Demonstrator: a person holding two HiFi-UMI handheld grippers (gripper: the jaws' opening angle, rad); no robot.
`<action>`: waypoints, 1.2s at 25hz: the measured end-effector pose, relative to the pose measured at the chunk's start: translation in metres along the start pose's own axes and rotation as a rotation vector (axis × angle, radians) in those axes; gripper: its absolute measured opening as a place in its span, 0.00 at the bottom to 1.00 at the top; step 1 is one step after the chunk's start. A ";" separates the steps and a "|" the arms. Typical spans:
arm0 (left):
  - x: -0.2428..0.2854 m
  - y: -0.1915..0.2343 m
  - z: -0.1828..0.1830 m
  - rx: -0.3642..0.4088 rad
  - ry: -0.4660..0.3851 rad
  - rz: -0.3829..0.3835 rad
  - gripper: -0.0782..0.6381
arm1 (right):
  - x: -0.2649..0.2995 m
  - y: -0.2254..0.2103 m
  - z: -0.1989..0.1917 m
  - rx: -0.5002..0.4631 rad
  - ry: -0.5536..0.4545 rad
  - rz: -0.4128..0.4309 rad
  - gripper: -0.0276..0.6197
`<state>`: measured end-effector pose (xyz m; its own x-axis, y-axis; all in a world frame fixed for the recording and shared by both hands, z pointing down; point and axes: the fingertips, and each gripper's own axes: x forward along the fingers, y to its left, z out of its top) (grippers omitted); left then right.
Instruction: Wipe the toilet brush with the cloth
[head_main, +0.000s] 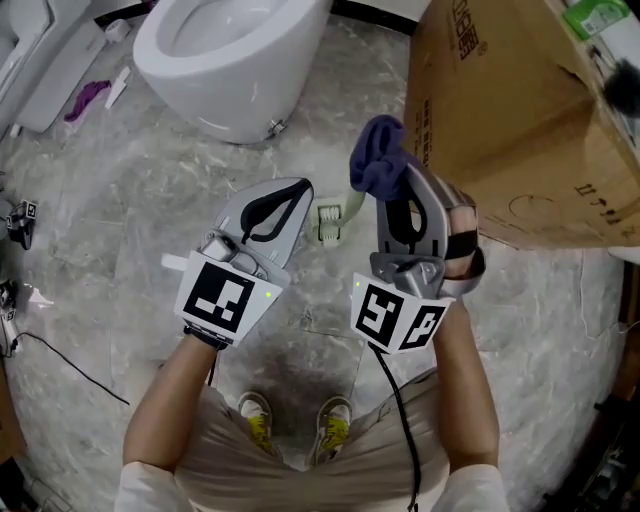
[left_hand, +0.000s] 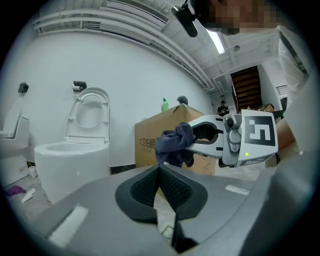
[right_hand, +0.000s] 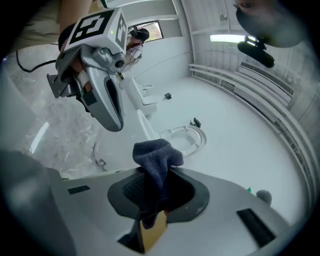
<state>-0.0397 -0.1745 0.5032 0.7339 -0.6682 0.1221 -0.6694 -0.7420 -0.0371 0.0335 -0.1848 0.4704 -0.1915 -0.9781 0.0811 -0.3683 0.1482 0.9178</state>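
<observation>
Marbled bathroom floor (head_main: 120, 220): blue cloth (head_main: 380, 160) is pinched in right claw (right_hand: 152, 192), left claw (left_hand: 159, 172) pressed together empty; firm pinch is advised for wiping.

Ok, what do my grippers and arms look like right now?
The left gripper and right gripper are grey shells with black ridged pads, each carrying a white cube of black square markers and a green light. A black cable trails from the right one.

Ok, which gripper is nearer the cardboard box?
Right. The right gripper, holding the cloth, sits beside the cardboard box; the left gripper is farther left, toward the toilet.
</observation>
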 end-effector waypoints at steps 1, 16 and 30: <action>0.000 0.000 -0.002 -0.009 0.000 -0.001 0.11 | -0.001 0.003 0.003 -0.012 -0.007 0.011 0.15; -0.005 0.012 -0.031 -0.022 0.058 -0.010 0.11 | -0.009 0.061 -0.014 -0.163 0.089 0.208 0.15; 0.010 -0.010 -0.039 -0.014 0.078 -0.071 0.11 | -0.025 0.099 -0.049 -0.133 0.187 0.368 0.15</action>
<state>-0.0302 -0.1717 0.5439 0.7688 -0.6072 0.2007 -0.6179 -0.7862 -0.0119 0.0465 -0.1533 0.5787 -0.1154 -0.8748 0.4705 -0.1837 0.4842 0.8554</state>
